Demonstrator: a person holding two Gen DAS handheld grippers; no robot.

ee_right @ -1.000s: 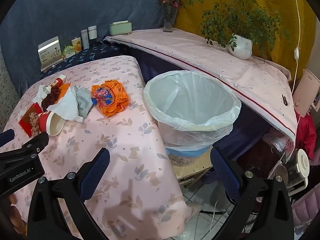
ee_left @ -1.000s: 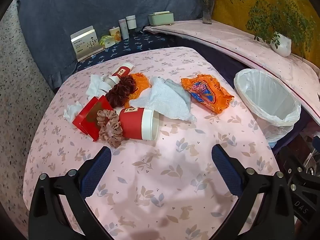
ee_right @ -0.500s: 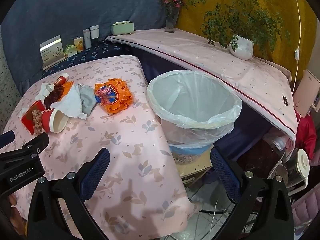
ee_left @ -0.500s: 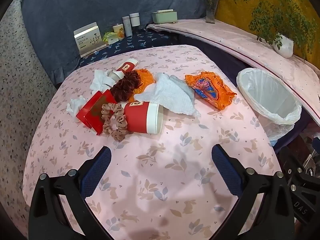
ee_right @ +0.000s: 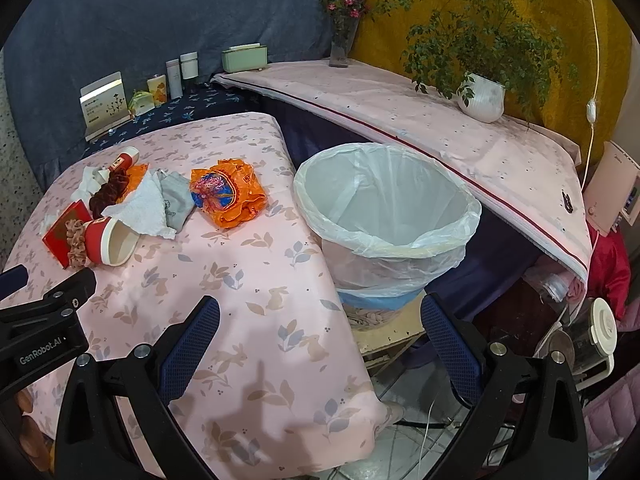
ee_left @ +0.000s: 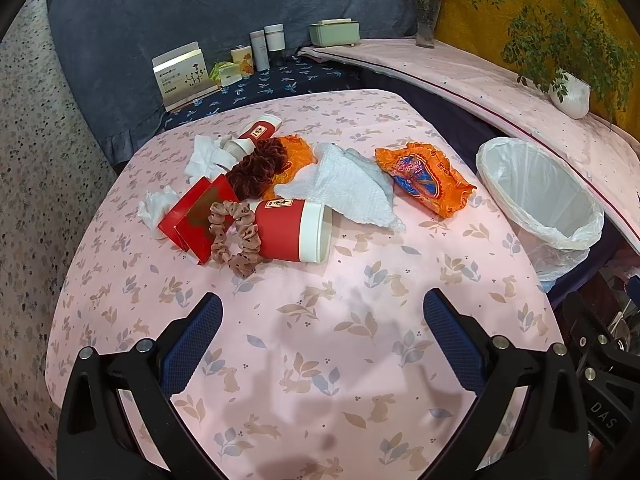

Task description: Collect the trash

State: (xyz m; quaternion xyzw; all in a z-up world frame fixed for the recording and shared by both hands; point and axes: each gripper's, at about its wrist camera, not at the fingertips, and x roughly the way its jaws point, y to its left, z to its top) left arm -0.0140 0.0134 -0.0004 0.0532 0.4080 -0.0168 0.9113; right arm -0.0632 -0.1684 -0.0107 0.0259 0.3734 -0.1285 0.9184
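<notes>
A heap of litter lies on the pink tablecloth (ee_left: 320, 340): a red paper cup (ee_left: 294, 230) on its side, a second red cup (ee_left: 256, 134) behind, an orange snack bag (ee_left: 426, 178), white paper towel (ee_left: 344, 188), crumpled tissues (ee_left: 156, 208), red packets (ee_left: 196, 216), a pink scrunchie (ee_left: 236, 236) and a dark red scrunchie (ee_left: 256, 168). A lined bin (ee_right: 386, 208) stands right of the table. My left gripper (ee_left: 322, 328) is open and empty, short of the cup. My right gripper (ee_right: 320, 330) is open and empty, over the table's right edge before the bin.
A shelf behind holds a card box (ee_left: 182, 74), bottles (ee_left: 266, 46) and a green box (ee_left: 334, 32). A long pink-covered ledge (ee_right: 440, 120) carries a vase (ee_right: 342, 46) and a potted plant (ee_right: 482, 96). Appliances and cables sit on the floor at right (ee_right: 592, 328).
Both grippers have drawn back and risen slightly; the litter and bin look a little farther off. Nothing was grasped and the jaws stayed open.
</notes>
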